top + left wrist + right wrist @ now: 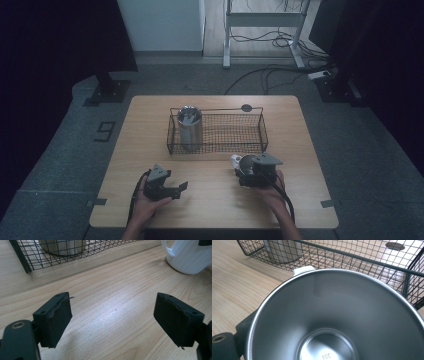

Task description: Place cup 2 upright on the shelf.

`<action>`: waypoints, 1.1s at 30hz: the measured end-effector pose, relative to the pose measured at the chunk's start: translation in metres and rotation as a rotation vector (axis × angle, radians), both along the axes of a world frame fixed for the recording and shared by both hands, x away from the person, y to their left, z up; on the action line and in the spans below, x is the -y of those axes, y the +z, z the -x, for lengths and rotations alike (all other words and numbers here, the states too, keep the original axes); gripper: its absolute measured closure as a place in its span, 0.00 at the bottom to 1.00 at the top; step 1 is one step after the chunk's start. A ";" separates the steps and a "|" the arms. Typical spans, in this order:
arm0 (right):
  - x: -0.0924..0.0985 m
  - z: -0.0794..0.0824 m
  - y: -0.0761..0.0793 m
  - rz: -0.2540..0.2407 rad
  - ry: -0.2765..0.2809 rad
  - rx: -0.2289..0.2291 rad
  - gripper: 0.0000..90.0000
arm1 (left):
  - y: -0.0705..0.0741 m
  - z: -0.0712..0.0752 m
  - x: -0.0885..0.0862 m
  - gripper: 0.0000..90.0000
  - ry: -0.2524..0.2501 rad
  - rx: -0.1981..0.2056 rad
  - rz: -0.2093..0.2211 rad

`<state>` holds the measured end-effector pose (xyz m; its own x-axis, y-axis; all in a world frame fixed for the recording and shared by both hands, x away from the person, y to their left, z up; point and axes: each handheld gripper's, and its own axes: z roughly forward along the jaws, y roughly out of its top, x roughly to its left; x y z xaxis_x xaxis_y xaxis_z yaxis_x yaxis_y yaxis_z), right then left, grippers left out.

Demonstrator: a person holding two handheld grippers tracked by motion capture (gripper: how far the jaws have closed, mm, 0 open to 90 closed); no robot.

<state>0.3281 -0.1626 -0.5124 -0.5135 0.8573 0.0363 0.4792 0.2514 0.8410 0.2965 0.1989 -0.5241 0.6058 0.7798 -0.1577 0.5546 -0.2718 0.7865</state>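
Right tongs [246, 167] clamped on a white mug [241, 163] standing near the wire basket [218, 132], steel inside seen in the right gripper view, left tongs [112, 320] apart over bare wooden bench [110, 290], grey floor, cables beyond.

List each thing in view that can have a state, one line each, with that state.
Mug: upright, empty, between the right tool's jaws.
Cup: upright, in the basket's left end.
Basket: holds just the cup.
Left tool: open, nothing between its jaws.
Right tool: around the mug; whether it grips is unclear.
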 end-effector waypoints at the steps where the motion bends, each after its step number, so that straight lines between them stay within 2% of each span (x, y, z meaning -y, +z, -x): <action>1: 0.000 0.000 0.000 0.000 0.000 0.000 0.06 | 0.000 0.000 0.000 0.17 -0.001 0.001 0.000; 5: -0.001 0.002 0.000 0.004 -0.012 0.009 0.07 | 0.000 0.001 0.001 0.17 -0.007 0.006 -0.004; 12: 0.000 0.004 0.000 0.009 0.001 0.014 0.07 | 0.000 0.001 0.002 0.17 -0.012 0.005 -0.010; 14: 0.001 0.004 0.000 0.009 -0.003 0.017 0.07 | 0.000 0.001 0.002 0.17 -0.023 -0.004 0.014; 19: 0.005 0.006 0.004 -0.013 -0.011 0.028 0.07 | 0.001 0.002 0.002 0.17 -0.025 -0.008 0.019; 26: 0.012 0.015 0.019 -0.052 -0.003 0.051 0.07 | 0.001 0.002 0.000 0.17 -0.015 -0.006 0.016; 33: 0.013 0.020 0.033 -0.062 0.021 0.065 0.07 | 0.001 0.002 -0.001 0.17 -0.006 -0.006 0.009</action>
